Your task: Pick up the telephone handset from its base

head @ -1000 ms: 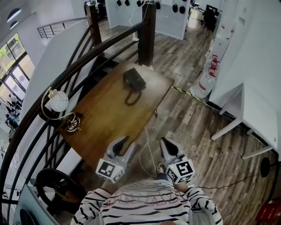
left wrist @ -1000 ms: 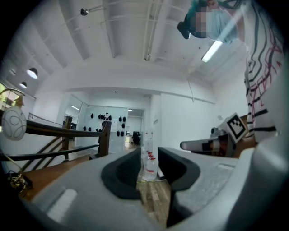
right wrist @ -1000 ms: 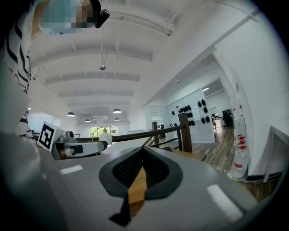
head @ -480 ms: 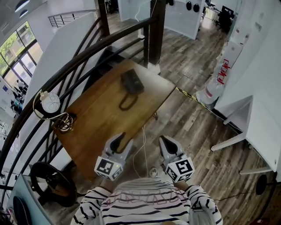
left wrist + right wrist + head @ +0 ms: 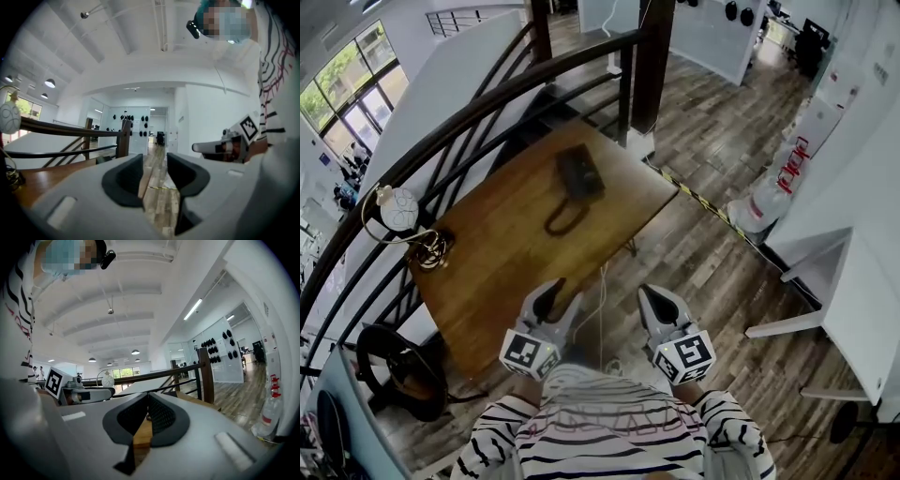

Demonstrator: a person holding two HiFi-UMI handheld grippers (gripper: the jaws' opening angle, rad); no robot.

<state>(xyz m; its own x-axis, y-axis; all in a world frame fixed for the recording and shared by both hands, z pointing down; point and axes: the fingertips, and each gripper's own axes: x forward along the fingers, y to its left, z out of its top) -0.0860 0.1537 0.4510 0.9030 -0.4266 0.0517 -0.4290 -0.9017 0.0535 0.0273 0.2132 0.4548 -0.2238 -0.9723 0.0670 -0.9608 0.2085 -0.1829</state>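
Left gripper (image 5: 560, 298) jaws opening, empty, dark boxy telephone (image 5: 579, 174) on wooden table (image 5: 497, 253)

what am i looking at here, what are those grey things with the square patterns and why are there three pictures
There is no robot: a person in a striped shirt holds a hand tool, a gripper, in each hand; the patterned cubes are part of them. The head view comes from a camera on the person's head, looking down. The two gripper views come from cameras riding on each gripper, looking along its jaws. The left gripper is opening its jaws, nothing between them; the right gripper has them together, also empty. Ahead is a wooden table with a dark telephone at its far end and a lamp at its left corner. Neither gripper touches the telephone.
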